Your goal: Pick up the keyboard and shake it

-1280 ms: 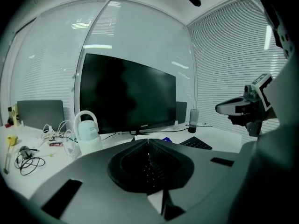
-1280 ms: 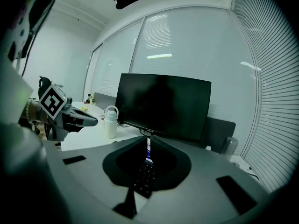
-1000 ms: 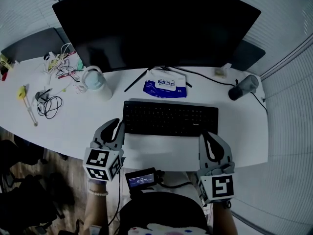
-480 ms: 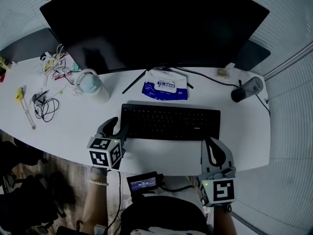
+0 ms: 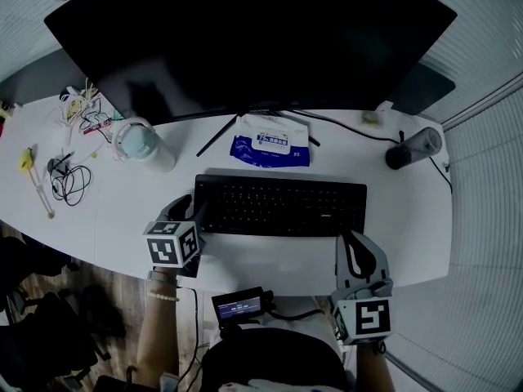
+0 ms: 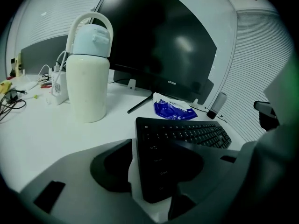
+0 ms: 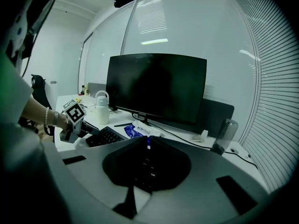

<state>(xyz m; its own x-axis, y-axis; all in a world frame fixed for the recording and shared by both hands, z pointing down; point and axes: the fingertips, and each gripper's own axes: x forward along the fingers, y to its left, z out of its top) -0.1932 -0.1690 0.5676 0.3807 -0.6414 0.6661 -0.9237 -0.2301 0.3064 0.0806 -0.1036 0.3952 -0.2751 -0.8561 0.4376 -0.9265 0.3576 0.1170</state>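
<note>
**Left jaws being spread round the keyboard's end**

The jaws of the left gripper [image 5: 192,211] have just been opening and are being held wide, with the left end of the flat black plastic keyboard [image 5: 282,205] between them, unpinched. Those of the right gripper [image 5: 353,247] are being held pressed together near its front right corner. Lying on the white desk [image 5: 122,207], the keyboard is judged stiff and light, best taken by both short ends.
</note>
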